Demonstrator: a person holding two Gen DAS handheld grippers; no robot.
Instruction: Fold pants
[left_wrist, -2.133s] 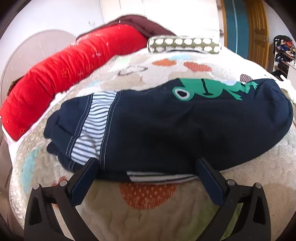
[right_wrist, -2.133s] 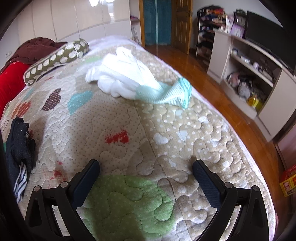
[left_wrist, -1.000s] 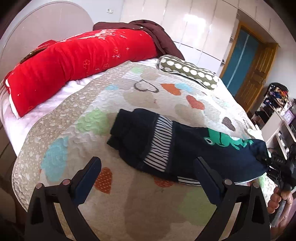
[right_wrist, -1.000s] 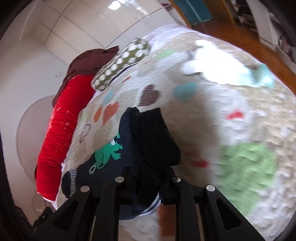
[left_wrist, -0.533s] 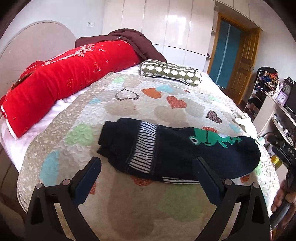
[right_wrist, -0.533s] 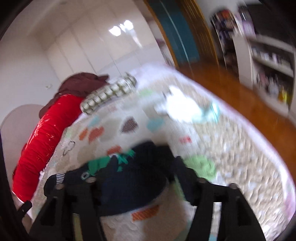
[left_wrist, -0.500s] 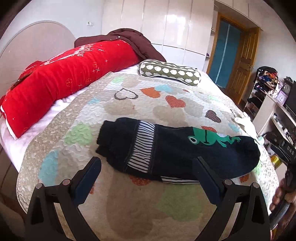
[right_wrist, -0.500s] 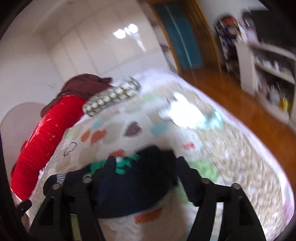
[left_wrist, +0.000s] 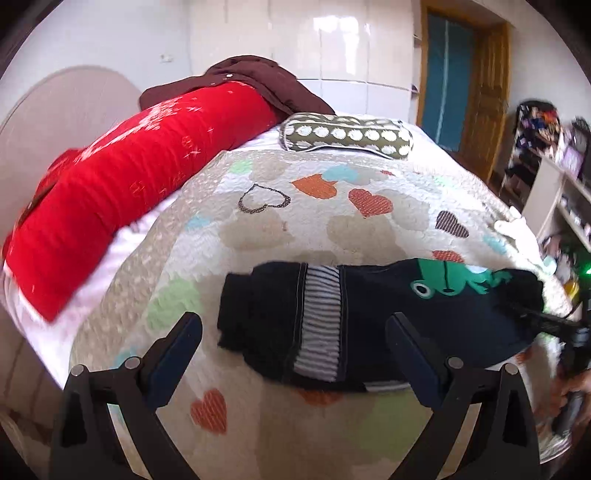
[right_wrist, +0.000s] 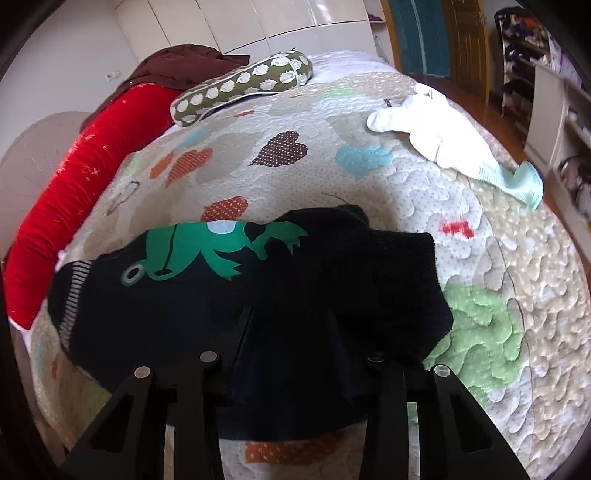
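Dark navy pants with a striped band and a green frog print lie folded lengthwise on the heart-patterned quilt. My left gripper hovers open over their near edge at the striped band, and its pads hold nothing. In the right wrist view the same pants fill the middle. The jaws of my right gripper are closing around the bunched fabric of the leg end, which lies between and over the fingers. The left wrist view shows that gripper at the pants' right end, with a hand behind it.
A red bolster, a brown garment and a dotted olive pillow line the head of the bed. White and mint clothing lies at the far right of the quilt. Shelves and a wooden door stand beyond the bed.
The right gripper, shut on the leg end a second ago, let go with jaws wide and has come back close over that end with narrower jaws. The left gripper has drawn nearer the pants.
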